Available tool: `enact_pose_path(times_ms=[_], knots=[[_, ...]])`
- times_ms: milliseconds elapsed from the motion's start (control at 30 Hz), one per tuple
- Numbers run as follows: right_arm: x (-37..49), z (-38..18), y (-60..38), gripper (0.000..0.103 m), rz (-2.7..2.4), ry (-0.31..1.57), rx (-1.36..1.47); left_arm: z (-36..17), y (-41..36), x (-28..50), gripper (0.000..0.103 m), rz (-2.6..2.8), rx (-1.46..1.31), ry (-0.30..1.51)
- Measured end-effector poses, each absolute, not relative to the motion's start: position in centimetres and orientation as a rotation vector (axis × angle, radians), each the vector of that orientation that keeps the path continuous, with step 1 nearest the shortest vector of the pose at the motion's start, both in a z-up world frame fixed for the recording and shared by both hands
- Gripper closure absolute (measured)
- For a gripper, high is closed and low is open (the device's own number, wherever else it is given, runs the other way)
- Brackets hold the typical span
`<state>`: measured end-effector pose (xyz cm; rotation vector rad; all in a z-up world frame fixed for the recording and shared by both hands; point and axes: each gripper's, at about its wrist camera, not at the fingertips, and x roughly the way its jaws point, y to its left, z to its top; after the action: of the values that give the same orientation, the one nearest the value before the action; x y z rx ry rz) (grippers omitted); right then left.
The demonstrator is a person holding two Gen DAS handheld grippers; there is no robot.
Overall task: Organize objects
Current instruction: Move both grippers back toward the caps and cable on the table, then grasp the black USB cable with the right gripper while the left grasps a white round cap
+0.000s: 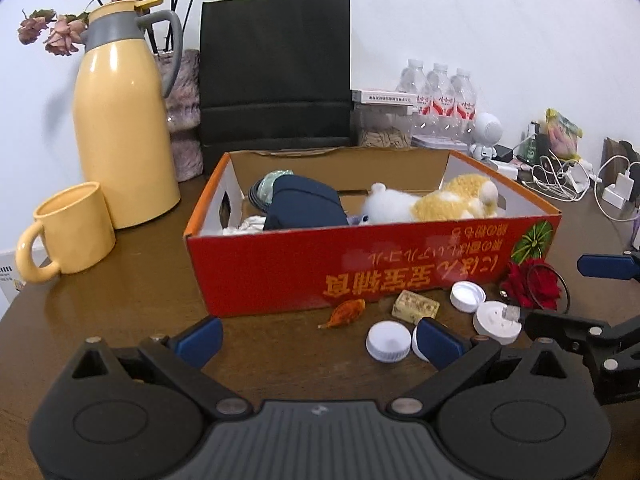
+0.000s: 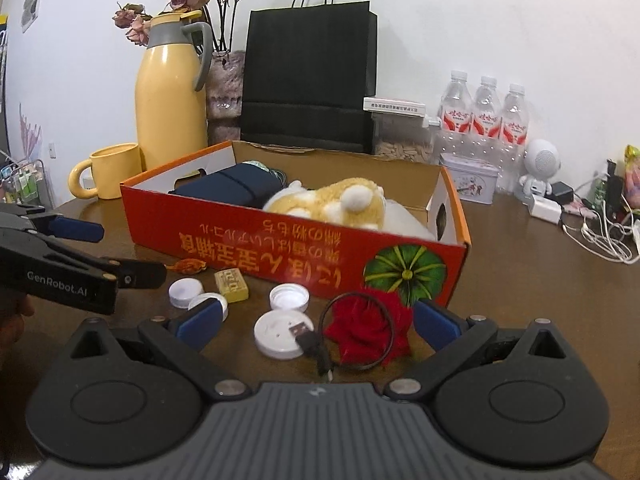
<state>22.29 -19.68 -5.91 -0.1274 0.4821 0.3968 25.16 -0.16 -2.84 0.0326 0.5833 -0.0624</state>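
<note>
**Small items waiting in front of the red carton**

The left gripper (image 1: 320,338) is hovering low over the brown worktop (image 1: 132,292), its jaws spread wide and holding nothing. The right gripper (image 2: 316,322) is likewise standing wide and empty, with a red fabric rose (image 2: 370,326) and a looped black USB cable (image 2: 310,338) lying between its blue fingers (image 2: 436,326).

A red cardboard box (image 2: 288,246) printed with upside-down yellow characters and a green pumpkin is sitting mid-worktop, carrying a plush toy (image 2: 340,200) and a navy pouch (image 2: 232,188). Just before it are lying white bottle caps (image 2: 184,292), a white round disc (image 2: 280,336), a small tan block (image 2: 232,286) and an amber fish-shaped piece (image 2: 188,266).

"GenRobot.AI" is showing on the left gripper's side in the right wrist view. Behind are standing a yellow thermos jug (image 1: 120,120), a yellow mug (image 1: 68,234) and a black paper bag (image 1: 276,72).
</note>
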Motion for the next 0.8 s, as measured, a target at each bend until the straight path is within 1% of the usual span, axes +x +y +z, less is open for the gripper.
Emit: enact_pose_path(times_ms=[200,467,533,633,667,700,733,767,800], knots=[[20.9,-6.3,-18.5,0.000,0.402,0.468,-0.147,-2.9,0.4,25.1,0.000,-0.050,0.029,0.604],[21.4,-6.2,-19.2,0.000,0.327,0.457,-0.110,-3.1,0.5,25.3,0.000,-0.049,0.027,0.617],[21.5,-6.4,-19.2,0.002,0.323,0.467,-0.113,-3.2,0.4,25.4,0.000,-0.047,0.033,0.622],[22.1,-6.9,-19.1,0.013,0.307,0.509,-0.131,-3.3,0.4,25.4,0.000,-0.047,0.033,0.622],[22.3,-7.0,-19.2,0.021,0.301,0.527,-0.127,-3.3,0.4,25.5,0.000,-0.048,0.033,0.621],[22.6,-7.1,-19.3,0.031,0.298,0.540,-0.117,-3.3,0.3,25.5,0.000,-0.049,0.036,0.620],[22.8,-7.2,-19.5,0.037,0.298,0.554,-0.107,-3.4,0.3,25.5,0.000,-0.049,0.039,0.619],[23.1,-7.3,-19.6,0.048,0.292,0.570,-0.099,-3.4,0.2,25.5,0.000,-0.048,0.044,0.618],[23.3,-7.5,-19.7,0.052,0.294,0.582,-0.092,-3.4,0.0,25.5,0.000,-0.048,0.049,0.616]])
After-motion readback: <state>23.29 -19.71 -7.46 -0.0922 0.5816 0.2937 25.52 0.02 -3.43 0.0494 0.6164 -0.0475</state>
